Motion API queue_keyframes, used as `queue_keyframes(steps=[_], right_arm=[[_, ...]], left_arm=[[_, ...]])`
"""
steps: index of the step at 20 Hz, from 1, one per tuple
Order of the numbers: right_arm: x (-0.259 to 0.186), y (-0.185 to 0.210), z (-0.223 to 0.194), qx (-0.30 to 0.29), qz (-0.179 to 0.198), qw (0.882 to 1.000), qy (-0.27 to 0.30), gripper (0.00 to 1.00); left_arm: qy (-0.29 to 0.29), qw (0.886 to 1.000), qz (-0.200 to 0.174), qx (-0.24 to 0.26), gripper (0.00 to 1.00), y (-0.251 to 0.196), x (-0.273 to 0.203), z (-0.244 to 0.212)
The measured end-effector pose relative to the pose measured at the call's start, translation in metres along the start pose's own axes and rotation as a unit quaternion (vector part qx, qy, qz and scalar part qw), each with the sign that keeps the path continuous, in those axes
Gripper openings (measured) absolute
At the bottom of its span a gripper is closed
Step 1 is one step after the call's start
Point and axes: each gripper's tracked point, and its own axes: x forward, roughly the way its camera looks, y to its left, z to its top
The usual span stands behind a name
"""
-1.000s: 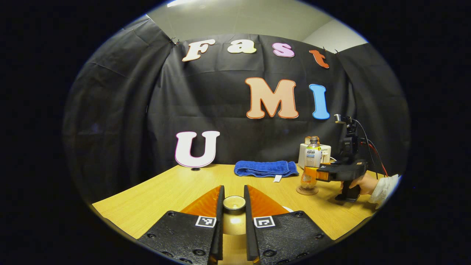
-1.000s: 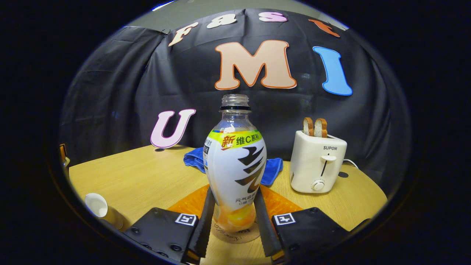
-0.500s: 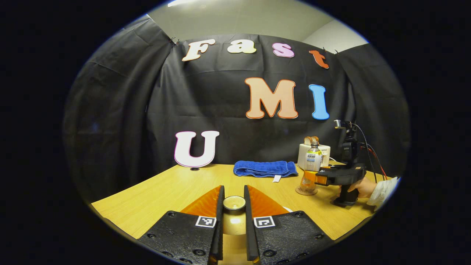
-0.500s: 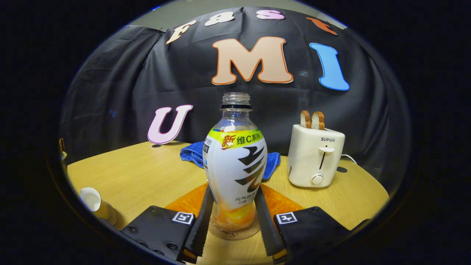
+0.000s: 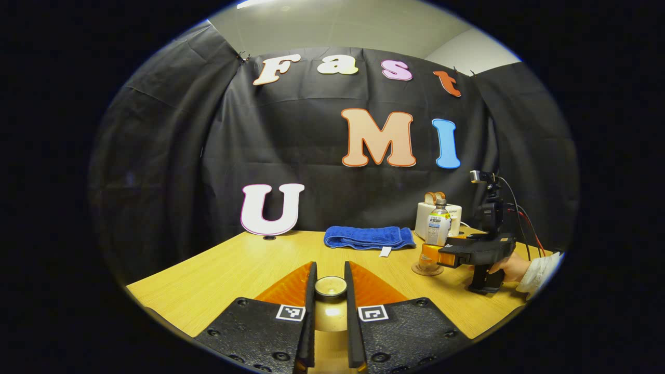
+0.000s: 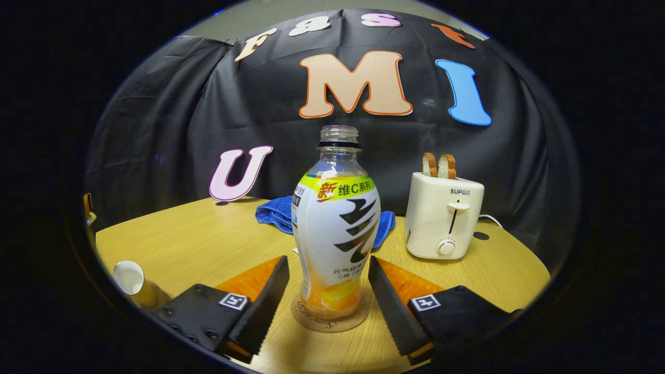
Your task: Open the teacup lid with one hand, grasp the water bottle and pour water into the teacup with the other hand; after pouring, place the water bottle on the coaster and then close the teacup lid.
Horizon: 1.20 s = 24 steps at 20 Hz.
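The water bottle [image 6: 336,228] stands upright on the coaster [image 6: 328,318], frame centre; right gripper [image 6: 329,291] released, fingers clear. Left gripper [image 5: 330,298] grasps the teacup lid [image 5: 330,286]. Judged remaining: closing the teacup [image 6: 136,286], lower left.

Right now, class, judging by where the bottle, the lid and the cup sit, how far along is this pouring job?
Done: the water bottle stands upright on the coaster, and the right tongs are open with a gap on each side of it. In hand: the left tongs are shut on the teacup lid. Left: putting that lid on the open teacup, which stands at the table's left edge.
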Motion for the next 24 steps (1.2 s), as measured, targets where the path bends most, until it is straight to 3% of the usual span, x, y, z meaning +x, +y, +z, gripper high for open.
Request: queue_keyframes(steps=[1, 6, 7, 8, 11, 12, 14, 15, 17, 20, 21, 24], right_arm=[[-0.003, -0.001, -0.002, 0.003, -0.001, 1.000, -0.001, 1.00], [-0.020, -0.007, -0.003, 0.019, -0.003, 1.000, -0.007, 1.00], [-0.025, -0.011, 0.001, 0.015, -0.009, 1.000, -0.016, 0.96], [-0.031, -0.016, 0.005, 0.012, -0.017, 0.999, -0.027, 1.00], [-0.049, -0.019, 0.018, 0.014, -0.018, 0.999, -0.045, 1.00], [-0.055, -0.019, 0.023, 0.015, -0.017, 0.998, -0.051, 0.95], [-0.067, -0.022, 0.032, 0.012, -0.021, 0.998, -0.065, 0.95], [-0.073, -0.023, 0.035, 0.009, -0.023, 0.997, -0.071, 1.00], [-0.082, -0.023, 0.040, 0.003, -0.026, 0.996, -0.082, 0.95], [-0.091, -0.019, 0.042, 0.002, -0.023, 0.996, -0.086, 0.95], [-0.094, -0.018, 0.042, 0.003, -0.021, 0.996, -0.088, 1.00], [-0.099, -0.019, 0.042, 0.000, -0.025, 0.996, -0.089, 0.95]], left_arm=[[0.000, 1.000, -0.004, -0.001, 0.23, -0.003, 0.001, -0.001], [0.012, 0.999, -0.031, -0.010, 0.23, -0.022, 0.012, -0.011], [0.016, 0.999, -0.036, -0.013, 0.22, -0.025, 0.014, -0.015], [0.021, 0.999, -0.042, -0.018, 0.22, -0.029, 0.017, -0.019], [0.038, 0.997, -0.055, -0.029, 0.22, -0.039, 0.025, -0.032], [0.041, 0.997, -0.060, -0.026, 0.22, -0.043, 0.028, -0.035], [0.041, 0.997, -0.070, -0.018, 0.23, -0.051, 0.033, -0.038], [0.040, 0.996, -0.074, -0.015, 0.23, -0.053, 0.036, -0.040], [0.048, 0.996, -0.077, -0.011, 0.22, -0.057, 0.040, -0.048], [0.058, 0.995, -0.078, -0.005, 0.23, -0.061, 0.046, -0.057], [0.060, 0.995, -0.079, -0.001, 0.24, -0.063, 0.046, -0.060], [0.062, 0.995, -0.084, 0.006, 0.23, -0.070, 0.048, -0.065]])
